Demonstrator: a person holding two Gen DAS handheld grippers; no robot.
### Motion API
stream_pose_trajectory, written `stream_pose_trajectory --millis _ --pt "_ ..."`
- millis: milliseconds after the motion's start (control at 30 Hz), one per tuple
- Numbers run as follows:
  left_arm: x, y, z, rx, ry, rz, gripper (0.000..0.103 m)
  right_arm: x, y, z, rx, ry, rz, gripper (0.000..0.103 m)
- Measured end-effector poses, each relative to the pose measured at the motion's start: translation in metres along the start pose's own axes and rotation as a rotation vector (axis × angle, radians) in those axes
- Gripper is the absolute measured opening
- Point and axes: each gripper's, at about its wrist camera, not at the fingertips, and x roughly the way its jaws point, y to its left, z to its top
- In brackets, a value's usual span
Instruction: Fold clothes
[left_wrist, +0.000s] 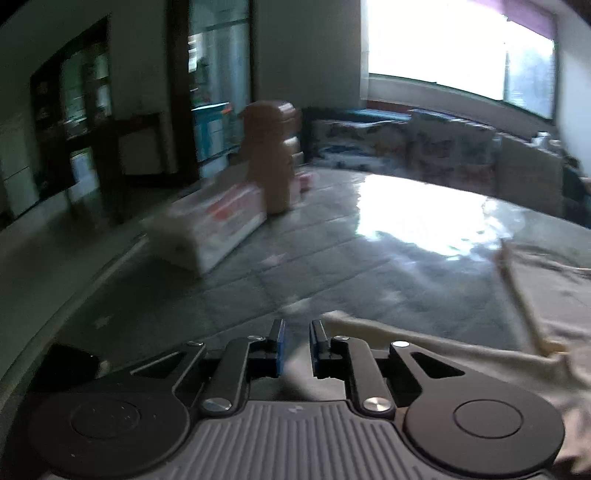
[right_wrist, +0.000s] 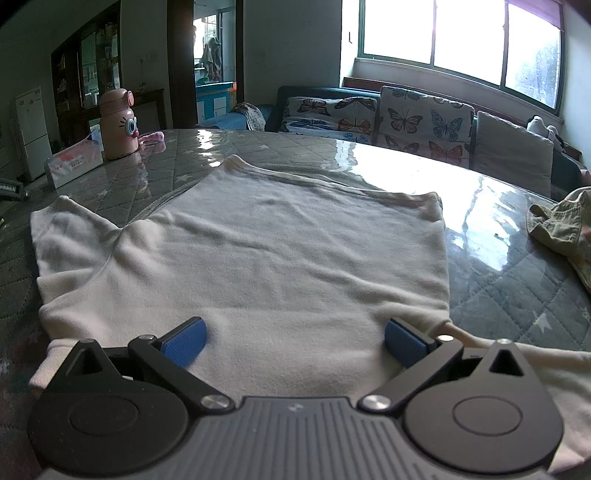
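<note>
Right wrist view — my right gripper (right_wrist: 293, 341), fingers spread wide, hovers over the near edge of the white shirt (right_wrist: 266, 251) lying flat on the table (right_wrist: 498, 280); a green garment (right_wrist: 565, 229) lies at far right. Left wrist view, blurred — my left gripper (left_wrist: 295, 345) is nearly closed; whether it pinches the shirt's (left_wrist: 443, 347) edge, I cannot tell.

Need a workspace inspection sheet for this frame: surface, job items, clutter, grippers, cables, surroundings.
Surface: quilted table under glossy cover, strong glare.
Job's things: white T-shirt spread flat; olive garment bunched at right edge.
Clutter: pink cartoon bottle, tissue box, far left corner.
Grippers: right gripper wide open over shirt; left gripper nearly closed by shirt edge, grip unclear, view blurred.
Cables: nothing seen.
Surroundings: butterfly-cushion sofa, windows, fridge.
</note>
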Motion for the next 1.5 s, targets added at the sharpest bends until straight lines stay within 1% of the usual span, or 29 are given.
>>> stream_pose_trajectory --millis 33,67,100,200,267,400,500,567,600,667,733,767,800,867,1000,1033,1133,1167,1200,1233,1333,1433,1500 --pt "0.000 -0.008 0.000 0.027 0.004 -0.032 0.015 0.000 0.000 0.000 0.000 0.000 0.000 0.103" --pt "0.004 -0.014 0.000 0.051 0.012 -0.049 0.018 0.000 0.000 0.000 0.000 0.000 0.000 0.103" --pt "0.009 -0.019 0.000 0.068 0.022 -0.053 0.018 0.000 0.000 0.000 0.000 0.000 0.000 0.103" --pt "0.030 -0.022 -0.003 0.075 0.069 -0.040 0.018 0.000 0.000 0.000 0.000 0.000 0.000 0.103" --pt "0.035 -0.020 -0.002 0.096 0.057 -0.039 0.018 0.000 0.000 0.000 0.000 0.000 0.000 0.103" --pt "0.050 -0.015 0.006 0.132 0.050 0.021 0.018 0.000 0.000 0.000 0.000 0.000 0.000 0.103" --pt "0.050 -0.017 0.010 0.165 0.057 0.052 0.018 0.000 0.000 0.000 0.000 0.000 0.000 0.103" --pt "0.045 -0.020 0.010 0.174 0.056 0.051 0.019 0.000 0.000 0.000 0.000 0.000 0.000 0.103" --pt "0.039 -0.023 0.010 0.168 0.053 0.043 0.022 0.000 0.000 0.000 0.000 0.000 0.000 0.103" --pt "0.024 -0.032 0.010 0.147 0.044 -0.004 0.028 0.000 0.000 0.000 0.000 0.000 0.000 0.103" --pt "0.006 -0.045 0.009 0.136 0.027 -0.070 0.034 0.000 0.000 0.000 0.000 0.000 0.000 0.103" --pt "-0.002 -0.053 0.008 0.131 0.026 -0.118 0.037 0.000 0.000 0.000 0.000 0.000 0.000 0.103" --pt "-0.009 -0.062 0.007 0.127 0.026 -0.168 0.038 0.000 0.000 0.000 0.000 0.000 0.000 0.103" --pt "-0.021 -0.082 0.002 0.157 0.032 -0.264 0.039 0.000 0.000 0.000 0.000 0.000 0.000 0.103" --pt "-0.033 -0.114 -0.015 0.258 0.062 -0.378 0.040 0.000 0.000 0.000 0.000 0.000 0.000 0.103" --pt "-0.034 -0.119 -0.020 0.282 0.067 -0.381 0.040 0.000 0.000 0.000 0.000 0.000 0.000 0.103" --pt "-0.026 -0.120 -0.033 0.302 0.106 -0.370 0.040 0.000 0.000 0.000 -0.001 0.000 0.000 0.103" --pt "-0.024 -0.120 -0.038 0.308 0.115 -0.358 0.042 0.000 0.000 0.000 -0.001 0.000 0.000 0.103" --pt "-0.025 -0.117 -0.040 0.309 0.109 -0.349 0.046 0.000 0.000 0.000 -0.001 0.000 0.000 0.103" --pt "-0.026 -0.115 -0.042 0.310 0.100 -0.341 0.048 0.000 0.000 0.000 -0.001 -0.001 0.000 0.103" --pt "-0.030 -0.110 -0.040 0.282 0.103 -0.337 0.048 -0.001 0.000 0.000 -0.001 -0.001 0.000 0.103" --pt "-0.034 -0.109 -0.038 0.255 0.100 -0.351 0.052 -0.001 0.000 0.000 -0.001 -0.001 -0.001 0.103" --pt "-0.035 -0.112 -0.041 0.261 0.103 -0.352 0.053 -0.001 0.000 0.000 -0.001 -0.001 -0.001 0.103"
